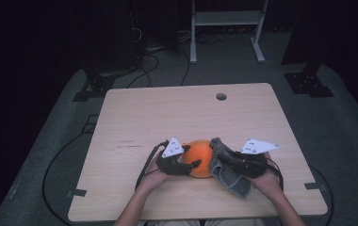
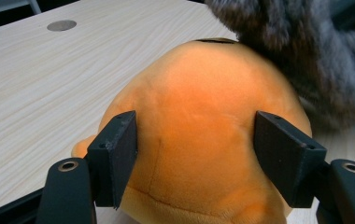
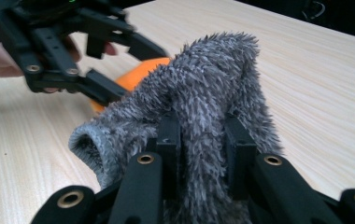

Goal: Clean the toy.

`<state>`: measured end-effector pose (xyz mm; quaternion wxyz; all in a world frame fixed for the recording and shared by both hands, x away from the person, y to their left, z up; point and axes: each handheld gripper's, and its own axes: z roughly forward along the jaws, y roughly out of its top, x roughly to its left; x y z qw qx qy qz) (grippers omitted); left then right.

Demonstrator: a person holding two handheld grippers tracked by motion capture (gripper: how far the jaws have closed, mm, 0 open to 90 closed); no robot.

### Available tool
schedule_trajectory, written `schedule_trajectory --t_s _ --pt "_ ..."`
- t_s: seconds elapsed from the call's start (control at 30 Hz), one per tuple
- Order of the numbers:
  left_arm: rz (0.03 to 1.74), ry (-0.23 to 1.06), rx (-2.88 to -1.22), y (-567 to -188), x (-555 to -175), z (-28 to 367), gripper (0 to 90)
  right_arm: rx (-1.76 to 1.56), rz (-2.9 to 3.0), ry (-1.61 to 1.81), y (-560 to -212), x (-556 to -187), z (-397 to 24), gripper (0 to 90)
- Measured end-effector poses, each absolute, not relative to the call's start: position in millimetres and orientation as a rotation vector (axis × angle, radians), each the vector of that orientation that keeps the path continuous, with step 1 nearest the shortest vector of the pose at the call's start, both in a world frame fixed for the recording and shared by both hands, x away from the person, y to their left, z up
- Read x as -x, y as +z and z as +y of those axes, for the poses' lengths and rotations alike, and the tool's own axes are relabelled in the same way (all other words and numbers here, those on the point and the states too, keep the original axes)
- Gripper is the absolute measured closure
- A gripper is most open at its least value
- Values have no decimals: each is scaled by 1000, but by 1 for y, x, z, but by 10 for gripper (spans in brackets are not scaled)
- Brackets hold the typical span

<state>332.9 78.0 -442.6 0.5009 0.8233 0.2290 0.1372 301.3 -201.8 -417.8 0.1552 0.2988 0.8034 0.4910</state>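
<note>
We have the orange plush toy [image 1: 199, 157] sitting on the counter [image 1: 167, 113] near its front edge, between our two hands. Our left hand-held gripper [image 2: 195, 156] is clamped on the toy's rounded body, one black pad pressed into each flank. Our right hand-held gripper [image 3: 202, 154] is pinched nearly together on a fold of the fuzzy grey sock [image 3: 199, 93], whose free part arches up and leans against the toy's upper right side; its ribbed cuff [image 3: 88, 148] hangs open to the left in the right gripper view

We judge the work in hand to be drawing the sock over the toy, and several things could spoil it. The right pinch holds a bunched fold, not one lip of the cuff, so the opening may stay collapsed and merely rub over the plush without going on. The pile is slippery and thick; a hard pull could drag the fold out from between the pads. The toy is soft and squashes, so a sideways push from the sock could roll it within the left grip or squeeze it out downwards. The two tools sit close together, and the right pads could knock the left one's linkage [image 3: 54, 51]. The toy is also near the front edge, so a slip towards us could send it off the counter
</note>
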Motion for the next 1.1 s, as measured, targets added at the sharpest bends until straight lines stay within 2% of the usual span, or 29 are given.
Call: schedule_trajectory --t_s 0.17,0.23,0.3,0.33,0.4,0.53,0.7,0.83,0.97,1.1 --pt "540 333 -1990 -440 -332 79 298 -839 2325 1359 -425 -305 -194 719" --pt "570 299 -1985 -436 -334 82 173 -864 2317 1384 -427 -307 -197 719" --pt "586 280 -1997 -435 -336 85 144 -872 2313 1379 -428 -307 -199 718" --pt "586 269 -1993 -436 -337 86 147 -879 2311 1382 -429 -307 -200 718" --pt "577 247 -1980 -438 -337 87 256 -900 2312 1400 -433 -310 -207 718" --pt "578 252 -1966 -438 -336 85 311 -949 2309 1372 -437 -315 -216 719" --pt "593 268 -1956 -439 -337 83 329 -974 2274 1355 -430 -311 -224 724" --pt "588 276 -1960 -439 -337 79 328 -853 2296 1429 -418 -302 -205 721" --pt "587 224 -1960 -438 -339 86 288 -823 2330 1386 -427 -303 -194 721" --pt "595 212 -1945 -440 -340 88 321 -860 2314 1349 -429 -307 -202 721"
